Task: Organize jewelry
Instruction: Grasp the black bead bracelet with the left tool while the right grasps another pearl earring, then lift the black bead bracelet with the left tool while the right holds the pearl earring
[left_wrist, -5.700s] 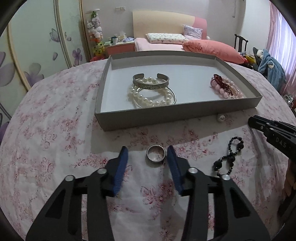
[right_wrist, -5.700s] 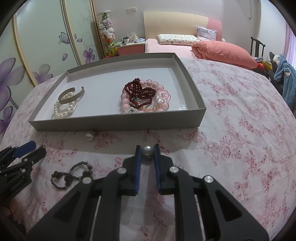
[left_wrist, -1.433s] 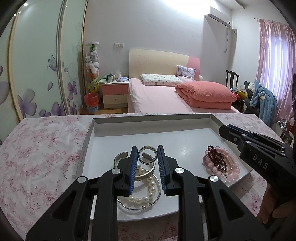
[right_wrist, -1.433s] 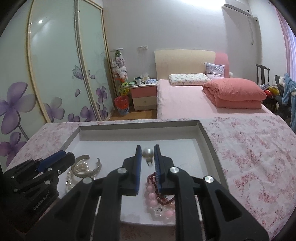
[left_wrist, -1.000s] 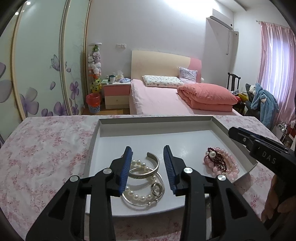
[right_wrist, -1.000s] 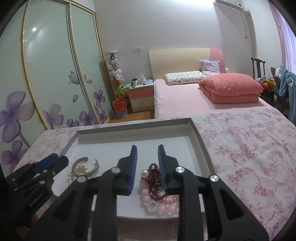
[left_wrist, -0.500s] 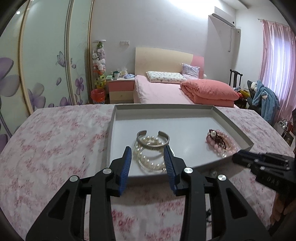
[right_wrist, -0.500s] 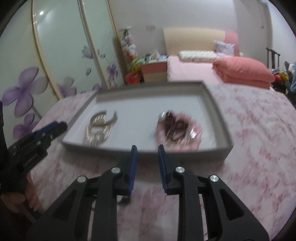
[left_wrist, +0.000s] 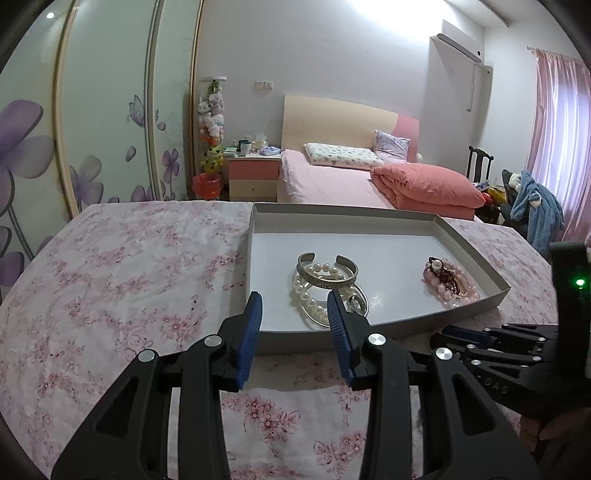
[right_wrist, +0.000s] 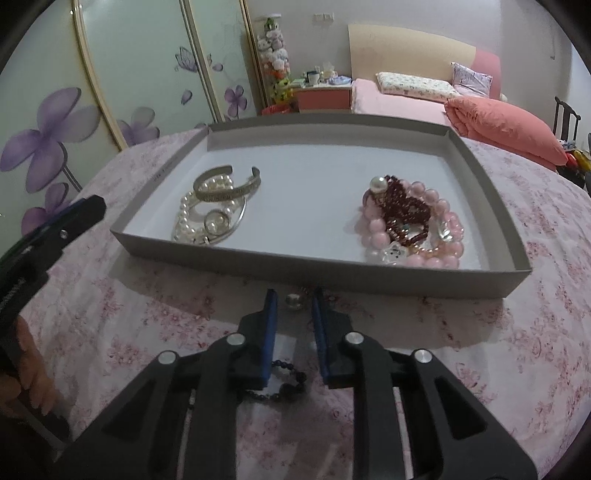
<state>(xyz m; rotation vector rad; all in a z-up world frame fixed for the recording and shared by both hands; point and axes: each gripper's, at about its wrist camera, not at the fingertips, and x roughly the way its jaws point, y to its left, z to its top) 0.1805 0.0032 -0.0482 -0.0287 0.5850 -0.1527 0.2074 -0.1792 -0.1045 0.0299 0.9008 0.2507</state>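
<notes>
Left gripper (left_wrist: 294, 314) jaws wide apart, empty, above grey tray (left_wrist: 476, 254) front wall, right gripper (right_wrist: 293, 308) parted, empty, flanking pearl earring (right_wrist: 294, 301) on floral tablecloth (right_wrist: 535, 332), black bead bracelet (right_wrist: 284, 386) beneath.

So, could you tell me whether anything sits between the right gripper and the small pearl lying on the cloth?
Nothing visible does: the pearl lies on the cloth just ahead of the open right gripper, level with its fingertips, in front of the tray.
</notes>
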